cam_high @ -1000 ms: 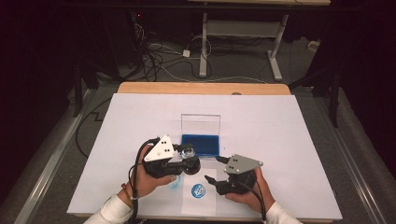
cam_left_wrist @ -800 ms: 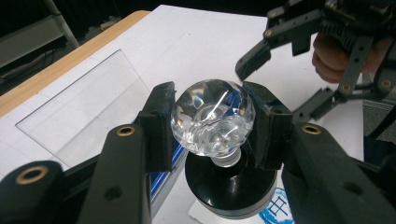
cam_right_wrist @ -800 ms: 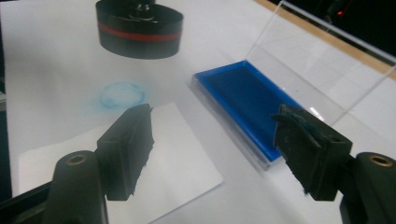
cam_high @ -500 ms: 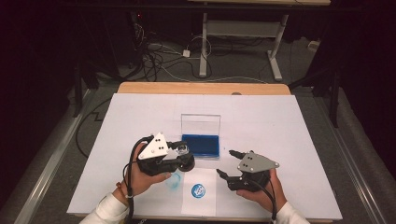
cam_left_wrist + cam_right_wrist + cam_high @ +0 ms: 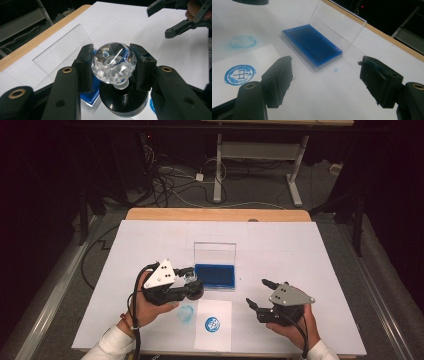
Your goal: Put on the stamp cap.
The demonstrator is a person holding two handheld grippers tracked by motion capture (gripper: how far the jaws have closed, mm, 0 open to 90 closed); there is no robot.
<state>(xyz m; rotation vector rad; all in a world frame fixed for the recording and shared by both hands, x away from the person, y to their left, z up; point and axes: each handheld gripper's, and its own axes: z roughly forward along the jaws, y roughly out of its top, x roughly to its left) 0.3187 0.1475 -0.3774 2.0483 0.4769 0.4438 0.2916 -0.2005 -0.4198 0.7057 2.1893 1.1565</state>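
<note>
1. A stamp (image 5: 114,65) with a clear faceted knob and a round black base is clamped between the fingers (image 5: 85,66) of the left gripper (image 5: 186,279), just beside the blue ink pad (image 5: 214,275).
2. The fingers (image 5: 278,80) of the right gripper (image 5: 256,294) are held wide apart with nothing between them, above the white surface (image 5: 300,255).
3. A blue round print (image 5: 213,323) is seen on a paper sheet (image 5: 214,337) near the front edge.

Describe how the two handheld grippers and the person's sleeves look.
Both the left gripper and the right gripper are black, each topped by a grey three-cornered plate with small dark dots, and a black cable trails from each toward the person. Up close, the jaws are black arms with brass-coloured rivets and blocky dark pads; the right gripper's pads carry blue ink smudges. The person wears white sleeves.
</note>
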